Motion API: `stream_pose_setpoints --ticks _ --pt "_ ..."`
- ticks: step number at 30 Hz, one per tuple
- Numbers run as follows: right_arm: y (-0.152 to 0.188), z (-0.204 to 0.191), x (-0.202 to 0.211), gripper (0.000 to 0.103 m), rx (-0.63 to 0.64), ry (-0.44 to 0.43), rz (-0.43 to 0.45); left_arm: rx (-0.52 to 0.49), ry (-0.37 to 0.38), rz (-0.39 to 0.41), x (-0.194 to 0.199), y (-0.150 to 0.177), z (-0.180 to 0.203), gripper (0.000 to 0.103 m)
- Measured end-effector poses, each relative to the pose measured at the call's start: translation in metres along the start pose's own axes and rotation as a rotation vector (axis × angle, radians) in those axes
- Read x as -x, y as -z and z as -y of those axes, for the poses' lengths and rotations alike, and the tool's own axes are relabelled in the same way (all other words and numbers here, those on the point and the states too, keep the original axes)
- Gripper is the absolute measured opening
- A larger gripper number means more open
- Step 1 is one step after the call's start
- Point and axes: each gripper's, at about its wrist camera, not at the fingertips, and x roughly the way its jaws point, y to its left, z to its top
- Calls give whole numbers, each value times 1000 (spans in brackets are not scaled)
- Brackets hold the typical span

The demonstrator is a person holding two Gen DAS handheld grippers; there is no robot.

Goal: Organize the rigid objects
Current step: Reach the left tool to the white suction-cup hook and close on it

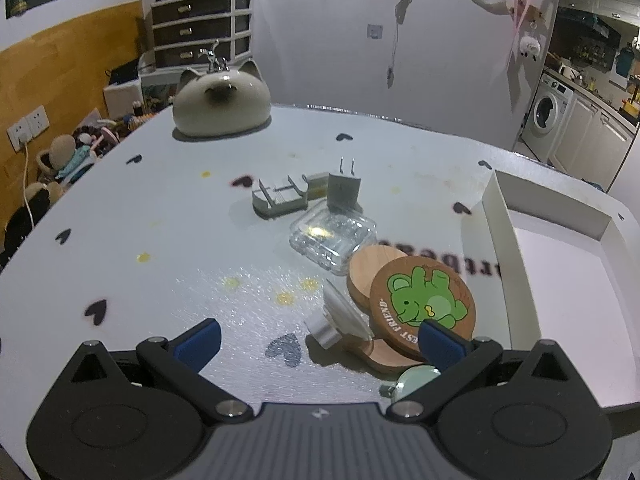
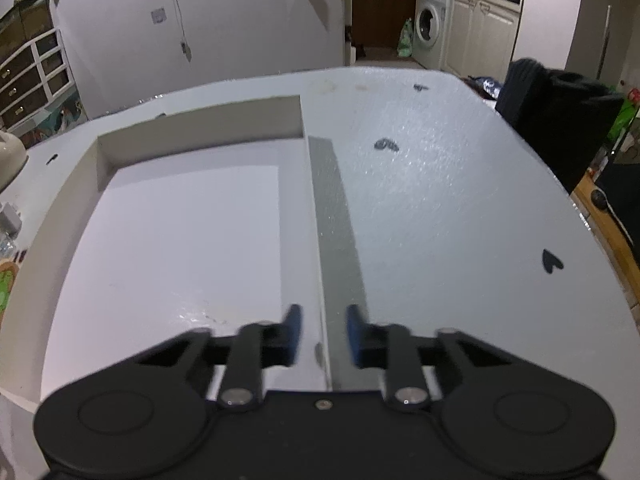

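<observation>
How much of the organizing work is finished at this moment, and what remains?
Nothing looks done: the white box is empty. In hand: the right gripper straddles the box's right wall, jaws partly closed; the left gripper is open above the frog coaster. Left on the table: coasters, clear case, charger plug, grey holder and small pieces.

White wall [image 1: 320, 40] seen at 12 o'clock, cable hung on it. Drawer unit [image 1: 200, 28] stood at 11 o'clock against wood-panelled wall [image 1: 60, 64]; socket plate [image 1: 28, 126] fixed at 9 o'clock, plush toys [image 1: 64, 152] heaped below. Washing machine [image 1: 546, 110] and white cabinets [image 1: 592, 136] set at 2 o'clock. Lighting dim, bluish. Table top [image 1: 160, 208] white, printed with dark hearts.
</observation>
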Motion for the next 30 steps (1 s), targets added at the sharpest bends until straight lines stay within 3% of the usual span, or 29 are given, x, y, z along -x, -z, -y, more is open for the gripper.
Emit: stream_pose_setpoints --ticks 8,16,27,30 --pt "2 -7 -9 9 -7 47 -36 -37 31 -52 -21 -11 -4 103" --pt "2 -12 -5 9 -26 63 -61 93 125 -159 -44 -26 -27 102" --pt "5 -22 -3 9 14 86 -36 277 255 -266 -75 -25 -44 47" --pt "4 -21 -4 9 31 76 -40 299 262 -292 -80 -21 -45 42"
